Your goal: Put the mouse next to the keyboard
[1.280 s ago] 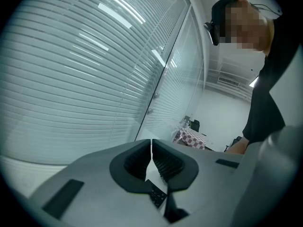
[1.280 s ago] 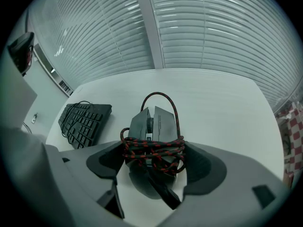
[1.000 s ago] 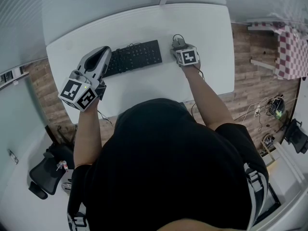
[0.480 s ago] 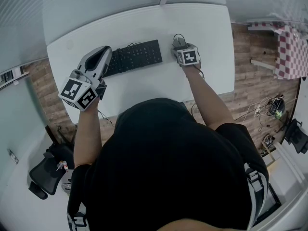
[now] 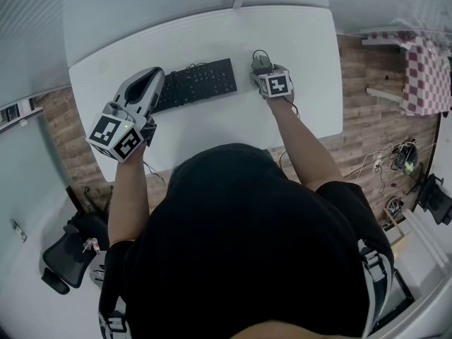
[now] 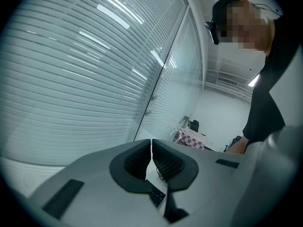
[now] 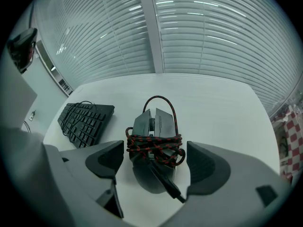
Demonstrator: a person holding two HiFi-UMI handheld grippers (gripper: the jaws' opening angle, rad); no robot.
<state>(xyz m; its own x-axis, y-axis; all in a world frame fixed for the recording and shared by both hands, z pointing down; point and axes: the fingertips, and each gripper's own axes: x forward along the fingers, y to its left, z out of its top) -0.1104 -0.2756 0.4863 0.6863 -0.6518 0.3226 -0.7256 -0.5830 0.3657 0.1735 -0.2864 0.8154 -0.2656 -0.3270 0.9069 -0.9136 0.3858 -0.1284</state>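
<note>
A person in a black top leans over a white rounded desk, a two-jaw gripper in each hand. The right gripper hangs low over the far right part of the desk. Its jaws are spread wide to either side of a dark grey angular plastic mouse that lies flat on the desktop. A red-and-black braided cable is wound several times around the mouse's middle. One loop arches over the buttons, and a black plug end trails toward the near side. A sliver of white desk shows between the right-hand pad and the cable. On the left the pad stands just beside the coils, and whether it touches them cannot be told.

The mouse sits to the right of a flat black keyboard, near it but apart, with a strip of bare desk between the two. A thin black cord lies looped across the keys.

The left gripper is held over the keyboard's left end and tilted upward. In its own view its ribbed black pads are pressed together with nothing between them, aimed at a wall of pale horizontal blinds.

Right of the desk lie a wood-plank floor and a table under a red-and-white checked cloth. A black office chair stands at the near left.
</note>
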